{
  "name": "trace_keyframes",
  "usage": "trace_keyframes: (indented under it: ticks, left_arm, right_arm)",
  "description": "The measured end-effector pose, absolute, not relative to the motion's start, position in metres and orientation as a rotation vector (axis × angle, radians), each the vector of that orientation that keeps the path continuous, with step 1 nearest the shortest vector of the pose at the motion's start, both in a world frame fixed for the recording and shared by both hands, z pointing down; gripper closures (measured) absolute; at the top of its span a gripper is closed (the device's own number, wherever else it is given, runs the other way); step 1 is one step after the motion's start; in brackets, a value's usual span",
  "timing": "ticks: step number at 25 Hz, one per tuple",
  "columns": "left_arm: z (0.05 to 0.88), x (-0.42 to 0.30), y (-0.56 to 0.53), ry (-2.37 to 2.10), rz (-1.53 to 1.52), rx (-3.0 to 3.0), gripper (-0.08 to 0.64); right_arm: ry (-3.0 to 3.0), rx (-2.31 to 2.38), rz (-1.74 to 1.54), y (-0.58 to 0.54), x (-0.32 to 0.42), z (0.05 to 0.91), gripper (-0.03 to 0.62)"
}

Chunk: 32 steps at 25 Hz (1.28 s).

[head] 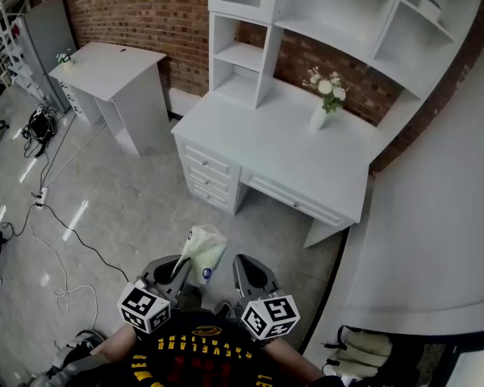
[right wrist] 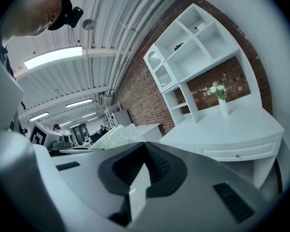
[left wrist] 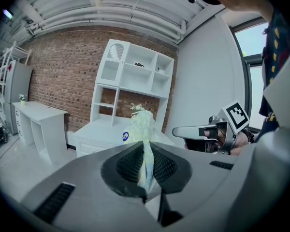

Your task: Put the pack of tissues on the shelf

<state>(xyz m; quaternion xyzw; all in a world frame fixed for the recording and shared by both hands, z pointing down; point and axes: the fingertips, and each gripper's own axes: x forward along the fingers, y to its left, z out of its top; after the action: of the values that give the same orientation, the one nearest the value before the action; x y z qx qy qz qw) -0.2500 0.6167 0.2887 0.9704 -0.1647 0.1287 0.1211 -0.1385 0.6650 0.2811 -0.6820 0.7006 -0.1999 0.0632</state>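
The pack of tissues (head: 202,252) is a pale green, crinkled soft pack with a blue label. It sticks up from my left gripper (head: 177,266), held low in front of the person's body. In the left gripper view the jaws are shut on the pack's lower edge (left wrist: 144,151), and the pack rises between them. My right gripper (head: 246,268) hangs beside it to the right, shut with nothing in it; it also shows in the right gripper view (right wrist: 144,166). The white shelf unit (head: 240,55) stands on a white desk (head: 282,147) ahead, against the brick wall.
A white vase of flowers (head: 323,107) stands on the desk. A second white table (head: 109,67) is at the far left. Cables (head: 56,216) trail over the grey floor. A white wall (head: 436,216) closes the right side.
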Motion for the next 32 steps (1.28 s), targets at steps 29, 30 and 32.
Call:
trace_keyframes:
  ticks: [29, 30, 32]
  left_arm:
    - [0.305, -0.238, 0.382, -0.299, 0.219, 2.735, 0.543]
    - [0.306, -0.237, 0.379, -0.293, 0.211, 2.732, 0.543]
    - [0.308, -0.235, 0.375, -0.284, 0.207, 2.723, 0.543]
  right_arm:
    - [2.082, -2.307, -0.637, 0.453, -0.148, 0.292, 0.586]
    - [2.088, -2.313, -0.641, 0.450, -0.149, 0.292, 0.586]
    - [2.097, -2.317, -0.650, 0.444, -0.149, 0.293, 0.586]
